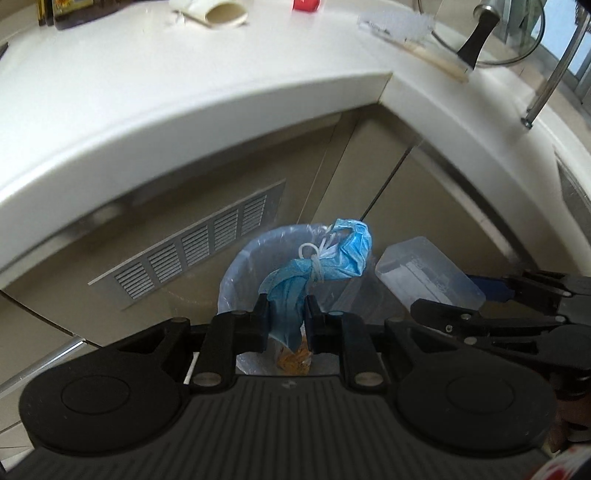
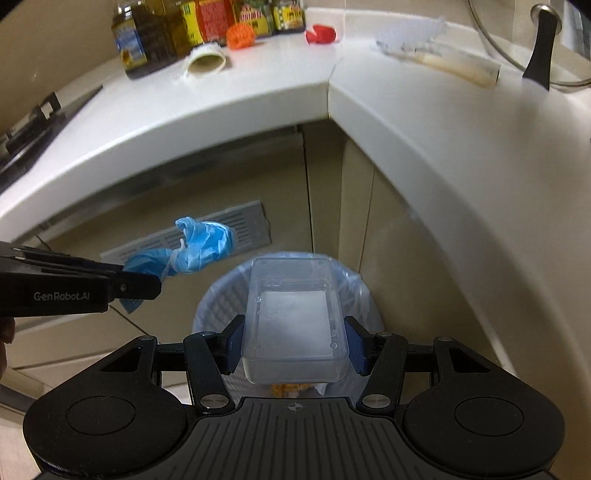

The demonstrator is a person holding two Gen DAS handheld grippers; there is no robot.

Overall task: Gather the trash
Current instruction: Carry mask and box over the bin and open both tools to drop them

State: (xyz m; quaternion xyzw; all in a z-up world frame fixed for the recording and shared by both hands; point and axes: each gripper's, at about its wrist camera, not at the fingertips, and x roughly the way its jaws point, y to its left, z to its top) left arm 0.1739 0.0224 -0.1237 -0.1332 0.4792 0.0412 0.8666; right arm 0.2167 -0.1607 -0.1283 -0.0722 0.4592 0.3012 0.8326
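Observation:
My left gripper (image 1: 286,312) is shut on a crumpled blue face mask (image 1: 325,262) tied with its white ear loops, held above a bin (image 1: 236,269) lined with a clear bag. My right gripper (image 2: 293,345) is shut on a clear plastic box (image 2: 295,317), held directly over the same bin (image 2: 218,299). In the right wrist view the left gripper (image 2: 144,284) comes in from the left with the mask (image 2: 195,251) to the left of the bin. The box also shows in the left wrist view (image 1: 428,277). Orange scraps lie inside the bin (image 1: 293,360).
A white L-shaped counter (image 2: 258,99) curves above the bin. On it lie a paper cup (image 2: 205,61), a red scrap (image 2: 320,34), an orange object (image 2: 241,36), clear plastic wrap (image 2: 410,33), bottles (image 2: 147,37) and a glass pot lid (image 2: 543,44). A vent grille (image 1: 192,247) sits in the cabinet front.

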